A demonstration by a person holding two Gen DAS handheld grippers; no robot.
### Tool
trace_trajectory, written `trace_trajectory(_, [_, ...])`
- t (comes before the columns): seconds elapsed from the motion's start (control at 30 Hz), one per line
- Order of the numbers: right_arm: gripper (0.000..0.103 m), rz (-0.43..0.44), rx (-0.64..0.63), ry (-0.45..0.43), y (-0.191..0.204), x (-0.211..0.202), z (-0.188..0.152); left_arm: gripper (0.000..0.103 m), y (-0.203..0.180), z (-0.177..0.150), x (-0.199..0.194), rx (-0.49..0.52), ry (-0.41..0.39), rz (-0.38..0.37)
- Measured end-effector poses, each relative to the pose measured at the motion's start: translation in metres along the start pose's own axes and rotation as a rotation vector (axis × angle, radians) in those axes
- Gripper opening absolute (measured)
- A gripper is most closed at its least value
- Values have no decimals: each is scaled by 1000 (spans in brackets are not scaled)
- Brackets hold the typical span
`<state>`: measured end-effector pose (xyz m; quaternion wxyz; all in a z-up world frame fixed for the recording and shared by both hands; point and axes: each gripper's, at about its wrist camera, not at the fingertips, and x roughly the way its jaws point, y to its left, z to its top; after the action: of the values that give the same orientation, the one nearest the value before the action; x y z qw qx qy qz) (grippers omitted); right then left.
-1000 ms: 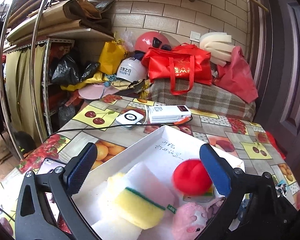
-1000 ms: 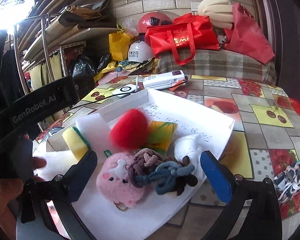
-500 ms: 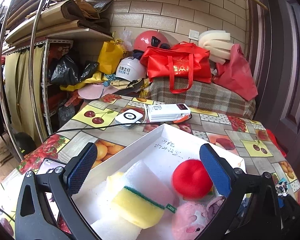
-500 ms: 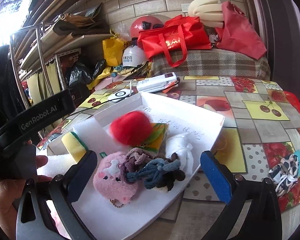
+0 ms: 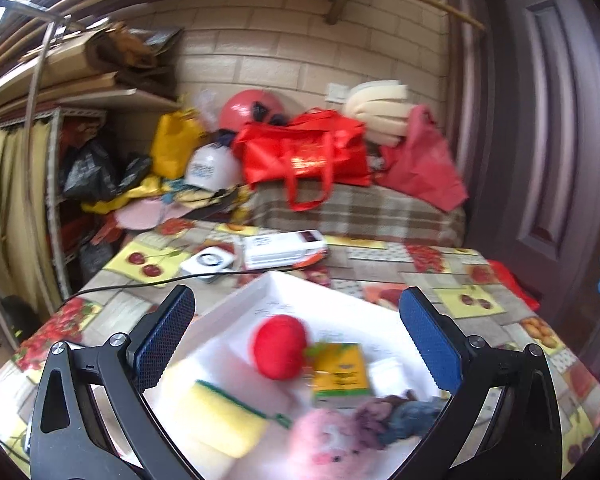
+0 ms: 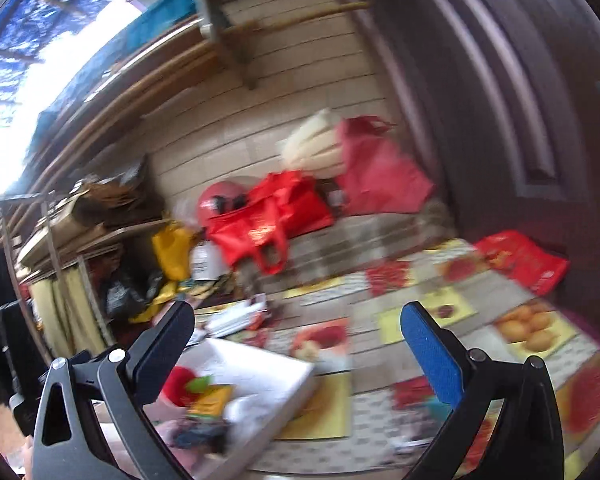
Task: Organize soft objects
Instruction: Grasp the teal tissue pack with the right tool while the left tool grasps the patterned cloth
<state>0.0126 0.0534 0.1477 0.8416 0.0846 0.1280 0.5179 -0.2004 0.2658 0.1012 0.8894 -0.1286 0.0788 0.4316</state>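
A white tray (image 5: 284,288) lies on the fruit-patterned table (image 5: 420,280). In it I see a red plush ball (image 5: 281,346), a yellow-and-green sponge (image 5: 224,416), a yellow packet (image 5: 340,372), a pink plush toy (image 5: 332,444) and knotted cloth bands (image 5: 400,416). My left gripper (image 5: 296,336) hangs open over the tray with nothing between its fingers. My right gripper (image 6: 296,340) is open too, tilted and raised over the table to the tray's (image 6: 268,372) right. The red ball (image 6: 178,384) shows at its lower left, blurred.
A white remote-like box (image 5: 284,246), a small white device (image 5: 208,262) and a black cable (image 5: 160,282) lie behind the tray. Red bags (image 5: 308,156), helmets (image 5: 212,168) and foam (image 5: 380,108) pile on a plaid bench. A shelf rack (image 5: 40,160) stands left, a door (image 5: 540,140) right.
Both views have swung and blurred. The right gripper rose and turned right, away from the tray, which now sits at its lower left. The left gripper shifted, so the ball sits more central.
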Motion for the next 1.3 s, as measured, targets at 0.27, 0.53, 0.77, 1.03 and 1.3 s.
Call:
trace_trajectory(0.27, [103,-262,-8,252,-90,8,0,103,-68,-19,-3,115,93,-240])
trace_trajectory(0.53, [102,-346,-58,518,-128,62,-50,103,-120,-49,7,240,231,-360])
trace_trajectory(0.77, [102,-231,-182,574,-94,87,-66,103,-135,-73,24,285,325,-364])
trace_trajectory(1.03, [78,-205,-195,696,-101,107,-78,103,-166,-84,42,317,441,-398])
trace_trajectory(1.3, [78,-154,-13,641,-137,86,-66,103,-212,-96,87,366,539,-313])
